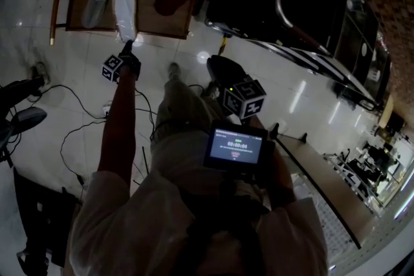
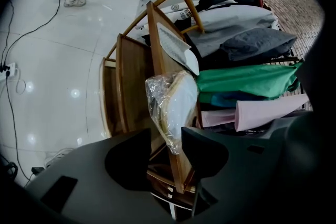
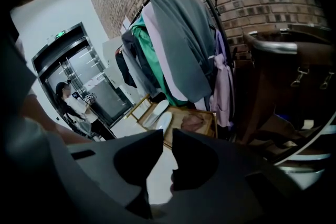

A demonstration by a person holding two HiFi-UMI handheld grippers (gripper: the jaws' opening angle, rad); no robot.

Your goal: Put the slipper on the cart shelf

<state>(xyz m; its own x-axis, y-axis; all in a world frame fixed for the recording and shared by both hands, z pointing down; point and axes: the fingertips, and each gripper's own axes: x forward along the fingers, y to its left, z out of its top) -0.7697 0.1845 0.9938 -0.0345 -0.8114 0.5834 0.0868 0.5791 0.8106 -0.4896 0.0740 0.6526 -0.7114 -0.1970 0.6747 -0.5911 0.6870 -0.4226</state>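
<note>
Opening over the cart shelf [image 1: 165, 13], the left tool [image 2: 167, 136] is shown with the bagged slipper [image 2: 178, 102] resting there between its jaws, so the slipper could be dragged off the edge if its wrapper [image 2: 155, 96] is snagged on withdrawal.

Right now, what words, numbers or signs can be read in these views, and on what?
"00:00:04" on the small screen; its other lines are too small to read.
Green sign above the door: too small to read.
Marker cubes: square patterns only, no words.
</note>
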